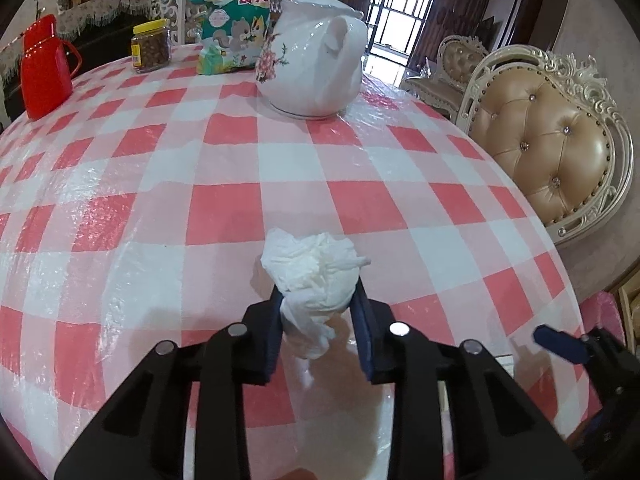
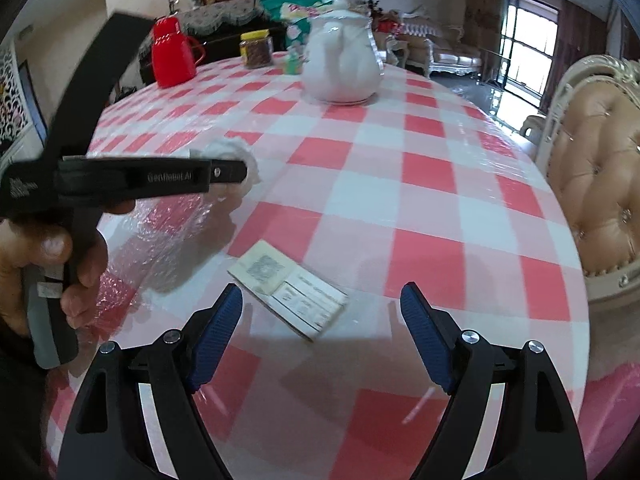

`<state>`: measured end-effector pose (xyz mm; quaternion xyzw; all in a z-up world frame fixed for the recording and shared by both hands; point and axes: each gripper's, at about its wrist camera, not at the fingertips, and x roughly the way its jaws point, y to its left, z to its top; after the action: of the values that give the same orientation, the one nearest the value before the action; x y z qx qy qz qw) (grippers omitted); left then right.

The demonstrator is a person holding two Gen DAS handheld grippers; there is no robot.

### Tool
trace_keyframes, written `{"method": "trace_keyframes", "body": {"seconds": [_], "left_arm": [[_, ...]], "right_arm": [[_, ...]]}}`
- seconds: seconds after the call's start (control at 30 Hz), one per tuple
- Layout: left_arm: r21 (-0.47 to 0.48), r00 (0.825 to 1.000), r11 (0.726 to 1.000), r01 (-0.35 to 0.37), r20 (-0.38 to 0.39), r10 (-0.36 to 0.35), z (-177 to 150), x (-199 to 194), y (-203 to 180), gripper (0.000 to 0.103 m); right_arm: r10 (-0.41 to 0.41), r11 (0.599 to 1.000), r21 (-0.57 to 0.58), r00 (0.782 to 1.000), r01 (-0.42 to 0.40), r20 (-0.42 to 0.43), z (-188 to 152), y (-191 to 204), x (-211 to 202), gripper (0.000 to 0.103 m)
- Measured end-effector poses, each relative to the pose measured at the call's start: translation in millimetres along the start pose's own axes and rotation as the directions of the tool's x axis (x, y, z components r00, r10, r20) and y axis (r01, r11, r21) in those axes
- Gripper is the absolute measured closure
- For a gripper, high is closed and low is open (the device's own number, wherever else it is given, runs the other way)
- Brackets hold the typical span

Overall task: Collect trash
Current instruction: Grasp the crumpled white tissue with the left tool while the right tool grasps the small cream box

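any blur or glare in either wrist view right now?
Left wrist: sharp, strong fisheye bulge; glare on the plastic table cover; window blown out. Right wrist: left hand-held gripper motion-blurred, card slightly soft, window overexposed.

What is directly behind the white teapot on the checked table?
Behind the white teapot stands a green snack bag, with a yellow-lidded jar to its left. The bag's right edge and whatever lies past it are covered by the pot.
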<state>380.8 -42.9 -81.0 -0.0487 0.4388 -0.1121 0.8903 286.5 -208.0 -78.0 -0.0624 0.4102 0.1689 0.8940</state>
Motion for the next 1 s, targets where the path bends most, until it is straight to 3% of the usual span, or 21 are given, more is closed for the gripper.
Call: {"method": "trace_keyframes", "body": {"seconds": [0.1,0.57,1.0], "left_arm": [[-0.016,1.000,1.000,0.003,0.002,-0.003,0.8,-1.4,4.7,0.073],[-0.032,0.999,0.999,0.027,0.020,-0.027,5.3,-12.6,5.4,0.073],[-0.004,0.998,0.999,0.047,0.049,-0.047,8.4,-28.4,-9.8,0.073]], "right_arm": [[0.002,1.000,-0.025,1.000,-0.003,-0.019,3.5,7.5,8.7,0.028],[-0.001,1.000,-0.017,0.997,0.000,-0.074,11.1,8.9,23.5,0.070],[-0.015,1.000,0.017,0.998,0.016,-0.058,8.7,-1.8,6.8,0.071]]}}
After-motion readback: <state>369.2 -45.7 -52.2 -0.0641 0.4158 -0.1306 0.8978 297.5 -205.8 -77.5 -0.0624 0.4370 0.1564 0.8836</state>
